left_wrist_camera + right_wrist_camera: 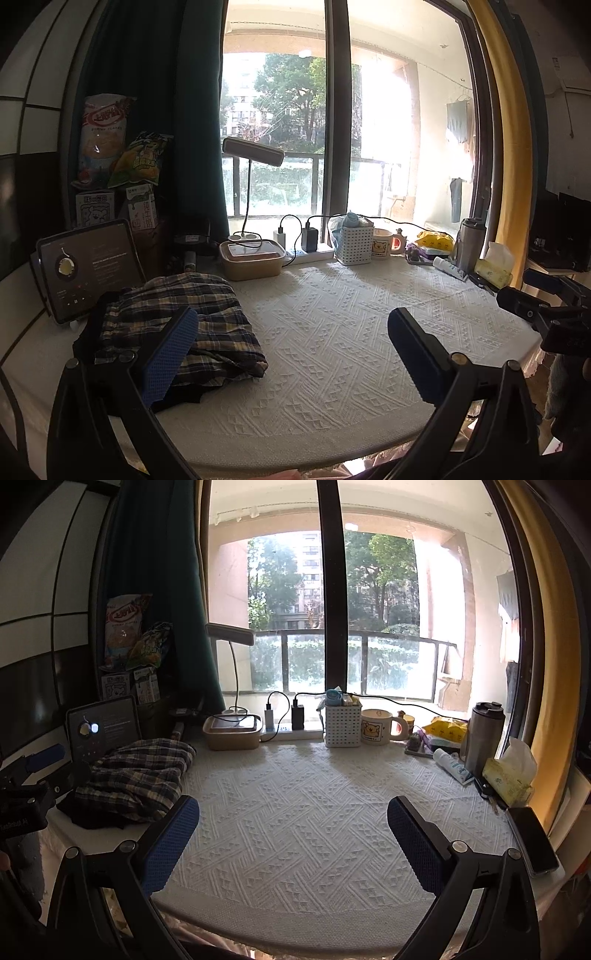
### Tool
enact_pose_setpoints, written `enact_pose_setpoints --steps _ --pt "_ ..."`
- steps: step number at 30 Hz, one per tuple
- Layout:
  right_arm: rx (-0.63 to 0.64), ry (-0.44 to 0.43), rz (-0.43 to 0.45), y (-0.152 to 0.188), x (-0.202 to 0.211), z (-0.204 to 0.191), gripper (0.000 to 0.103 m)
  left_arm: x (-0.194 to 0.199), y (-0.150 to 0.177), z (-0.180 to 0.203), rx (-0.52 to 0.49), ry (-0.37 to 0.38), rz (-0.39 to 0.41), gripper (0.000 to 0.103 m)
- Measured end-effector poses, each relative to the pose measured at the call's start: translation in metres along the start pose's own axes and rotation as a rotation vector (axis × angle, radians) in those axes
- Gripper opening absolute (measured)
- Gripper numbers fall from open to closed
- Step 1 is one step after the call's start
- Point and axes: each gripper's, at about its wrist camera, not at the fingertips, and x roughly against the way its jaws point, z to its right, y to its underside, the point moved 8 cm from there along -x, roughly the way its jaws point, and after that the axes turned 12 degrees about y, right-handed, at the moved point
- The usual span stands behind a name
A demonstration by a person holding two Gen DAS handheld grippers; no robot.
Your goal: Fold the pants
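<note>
The plaid pants (199,325) lie folded in a thick bundle on the left of the white knitted tablecloth (351,332), on top of a darker garment (177,398). They also show in the right wrist view (136,775) at the far left. My left gripper (291,354) is open and empty, its left finger just over the bundle's near edge. My right gripper (291,838) is open and empty over the bare cloth, right of the pants. The right gripper's body shows in the left wrist view (550,314).
A tablet (88,266) stands behind the pants. Along the back are a lidded box (251,258), power strip (310,251), white basket (354,243), mug (384,243) and steel flask (469,240). A tissue pack (509,771) and a phone (532,842) lie at the right edge.
</note>
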Motion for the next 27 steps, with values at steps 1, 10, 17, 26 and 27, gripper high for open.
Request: enact_pose_setpoints --steps 1,10,17,26,27 --pt "-0.001 0.000 0.000 -0.0001 -0.0002 0.0006 0.103 -0.0005 0.0004 -0.0001 0.000 0.001 -0.001 0.101" --pt "0.007 0.001 -0.011 0.0012 -0.0023 0.0002 0.103 -0.0006 -0.0015 -0.0007 0.005 0.004 -0.004 0.101" --pt "0.002 0.006 -0.014 0.0001 -0.0030 0.0021 0.103 -0.0001 -0.0011 -0.0022 0.014 0.002 -0.009 0.101" --pt "0.003 0.005 -0.012 -0.0004 -0.0031 0.0024 0.103 0.0001 -0.0010 -0.0028 0.018 0.002 -0.010 0.101" --pt "0.003 0.005 -0.013 -0.0003 -0.0031 0.0025 0.103 0.0003 -0.0009 -0.0025 0.019 0.002 -0.009 0.101"
